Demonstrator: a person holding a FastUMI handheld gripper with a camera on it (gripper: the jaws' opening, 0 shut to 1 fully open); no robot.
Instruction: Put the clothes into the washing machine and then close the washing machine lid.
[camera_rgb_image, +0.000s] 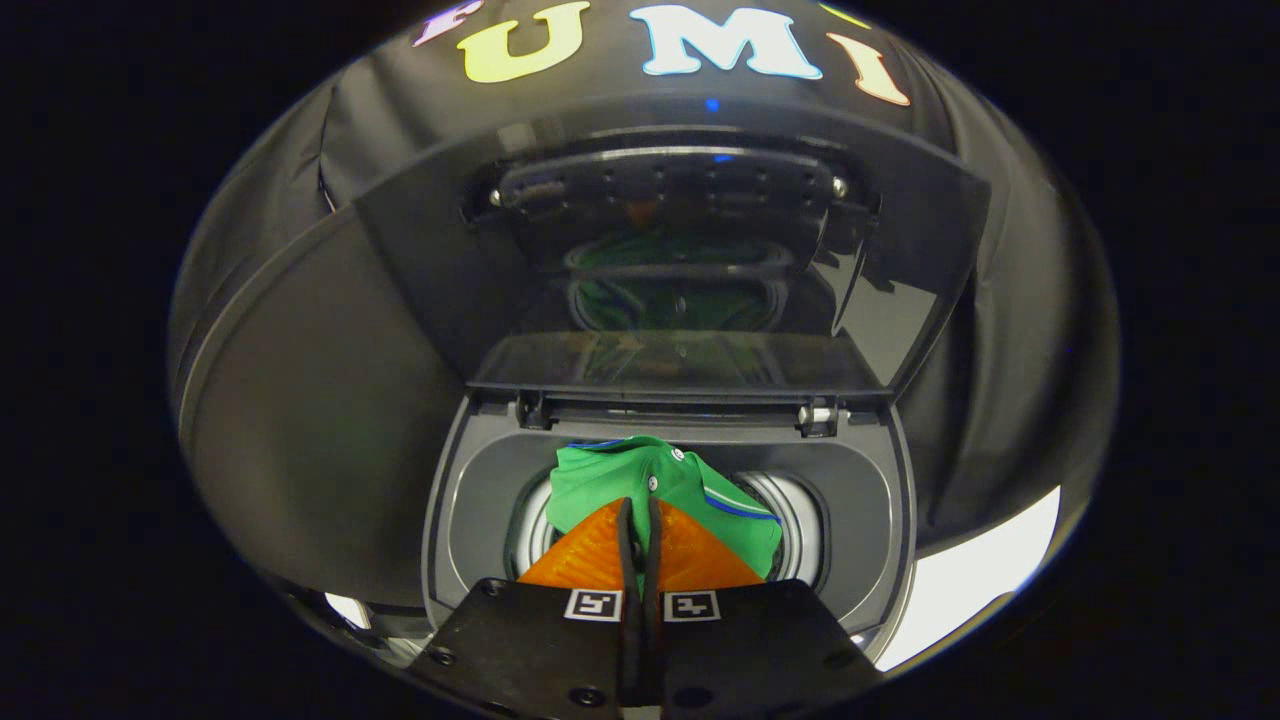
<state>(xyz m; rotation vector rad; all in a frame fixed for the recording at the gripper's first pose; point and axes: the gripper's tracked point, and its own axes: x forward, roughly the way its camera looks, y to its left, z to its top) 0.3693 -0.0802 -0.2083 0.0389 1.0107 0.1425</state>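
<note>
Tongs (640, 520) pinch green shirt (640, 475) over open washer (470, 500) drum, lid (680, 250) up.

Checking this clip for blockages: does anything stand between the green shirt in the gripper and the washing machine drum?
Nothing visible does. The gripper is shut on the green polo shirt with blue trim, which hangs over the open steel drum. The dark glossy lid stands raised behind the opening.

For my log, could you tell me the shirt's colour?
Green shirt with blue trim, gripper view.
</note>
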